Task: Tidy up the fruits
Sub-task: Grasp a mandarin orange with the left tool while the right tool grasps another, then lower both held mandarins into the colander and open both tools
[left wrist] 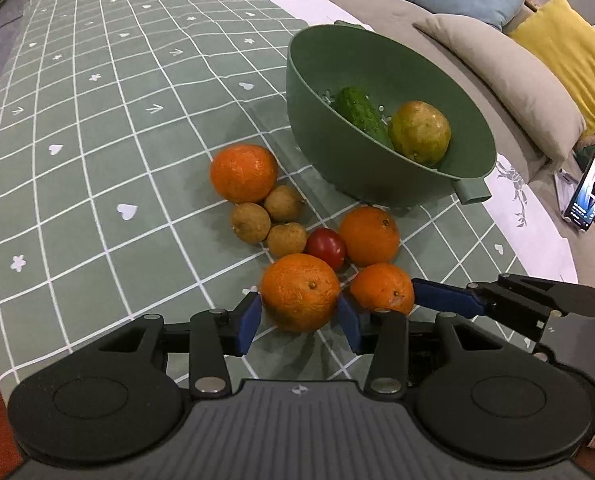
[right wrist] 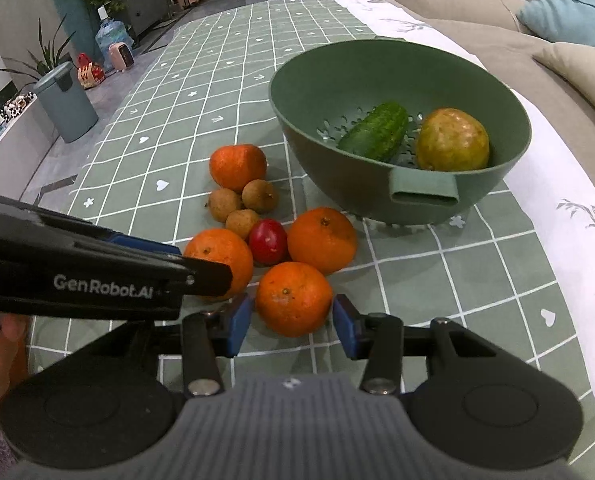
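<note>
your left hand-held gripper (left wrist: 300,318) straddles an orange (left wrist: 299,292) on the worktop (left wrist: 97,140), pads unclenched. your right hand-held gripper (right wrist: 292,322) brackets another orange (right wrist: 293,298), not squeezing. the green colander (right wrist: 317,92) holds a cucumber (right wrist: 375,132) and a yellowish fruit (right wrist: 452,140).

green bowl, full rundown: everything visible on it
The green bowl is a deep, round colander of matte, plastic-looking material, with drain holes in its floor and a hollow rectangular handle on the near rim; a second tab shows at the far rim. It sits on the checked tablecloth, tipped towards the cameras, just beyond the loose fruit and touching none of it. Inside lie a cucumber and a yellow-green round fruit, side by side. Neither gripper touches it.
</note>
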